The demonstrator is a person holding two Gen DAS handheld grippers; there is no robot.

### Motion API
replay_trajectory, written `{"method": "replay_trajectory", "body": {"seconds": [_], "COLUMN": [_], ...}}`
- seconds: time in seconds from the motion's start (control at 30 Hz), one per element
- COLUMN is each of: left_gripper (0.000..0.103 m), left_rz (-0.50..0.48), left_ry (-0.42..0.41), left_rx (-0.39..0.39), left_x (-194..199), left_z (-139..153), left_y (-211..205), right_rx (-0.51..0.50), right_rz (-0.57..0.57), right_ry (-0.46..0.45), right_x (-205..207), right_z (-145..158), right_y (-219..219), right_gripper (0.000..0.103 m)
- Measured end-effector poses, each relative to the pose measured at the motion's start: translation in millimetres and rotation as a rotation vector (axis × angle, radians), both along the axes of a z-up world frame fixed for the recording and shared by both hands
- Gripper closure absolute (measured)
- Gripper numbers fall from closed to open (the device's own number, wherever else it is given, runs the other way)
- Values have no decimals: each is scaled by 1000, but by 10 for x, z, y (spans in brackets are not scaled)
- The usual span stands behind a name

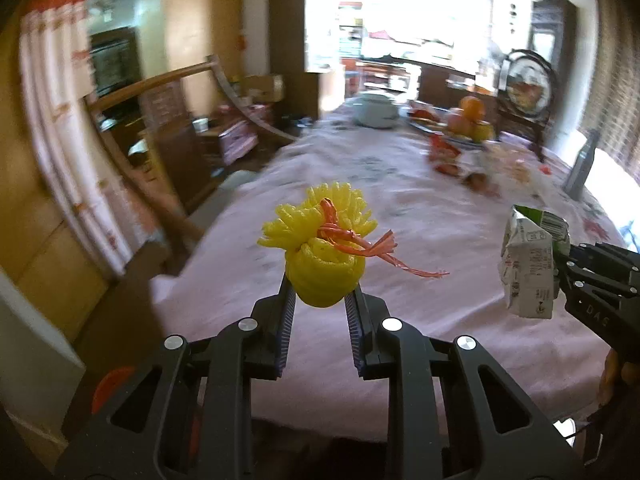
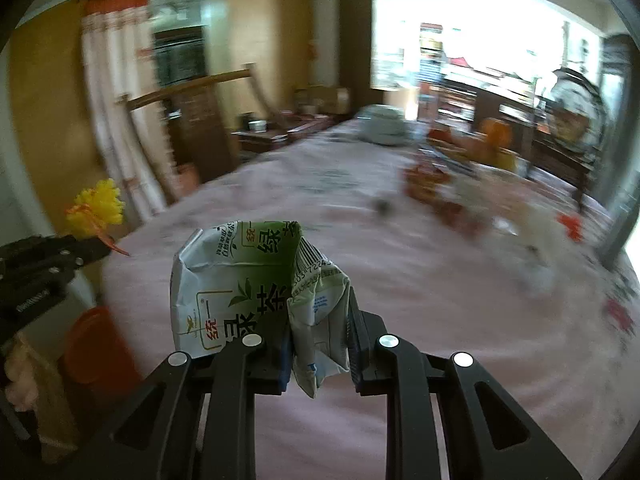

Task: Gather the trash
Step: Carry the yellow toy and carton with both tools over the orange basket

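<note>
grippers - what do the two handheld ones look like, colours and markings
Both the left gripper and the right gripper are matte black, built from angular linkage bars with slotted cutouts and round silver pivot pins. The fingers carry blue ribbed pads on their inner faces. Pale lettering is printed on the side of the right one, too small to read for sure. No cables or sleeves show clearly.

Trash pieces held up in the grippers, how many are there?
2. The yellow foam net, tied with an orange string, is squeezed in the left gripper. The crushed green tea carton is squeezed in the right gripper. More trash may lie on the blurred table.
</note>
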State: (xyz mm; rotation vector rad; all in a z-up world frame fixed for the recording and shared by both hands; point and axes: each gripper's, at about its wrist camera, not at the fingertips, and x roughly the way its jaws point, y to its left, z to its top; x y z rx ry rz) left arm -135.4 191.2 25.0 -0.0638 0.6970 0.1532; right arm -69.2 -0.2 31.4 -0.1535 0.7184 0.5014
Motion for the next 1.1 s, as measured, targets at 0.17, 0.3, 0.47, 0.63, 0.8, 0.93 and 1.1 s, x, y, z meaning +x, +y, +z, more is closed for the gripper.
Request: {"method": "replay_trajectory", "body": {"seconds": [0.17, 0.3, 0.47, 0.63, 0.8, 0.93, 1.1], "left_gripper": [77, 77, 77, 77, 77, 77, 77], "left_rz": [137, 252, 419, 540, 685, 741, 764], "left_ry": [4, 24, 71, 184, 306, 415, 503], "left_rx": [2, -23, -47, -149, -238, -344, -391], "left_x": [-426, -746, -1081, -1379, -1552, -1578, -1561], "left_z": [-70, -199, -441, -924, -1530, -2043, -2442], "left_y": [474, 902, 1424, 2006, 2526, 2845, 3003], "right_rx": [6, -5, -3, -29, -84, -162, -213], "right_rz": [177, 309, 462, 575, 701, 750, 781], "right_ry": [27, 46, 113, 151, 235, 295, 346], "right_x": [-212, -441, -695, -894, -1023, -1145, -1224], "right_z": [-8, -39, -167, -315, -642, -1029, -1382], "right_y": [759, 1374, 2103, 2704, 3330, 3818, 4166], "right_gripper": [81, 81, 81, 81, 80, 80, 80]}}
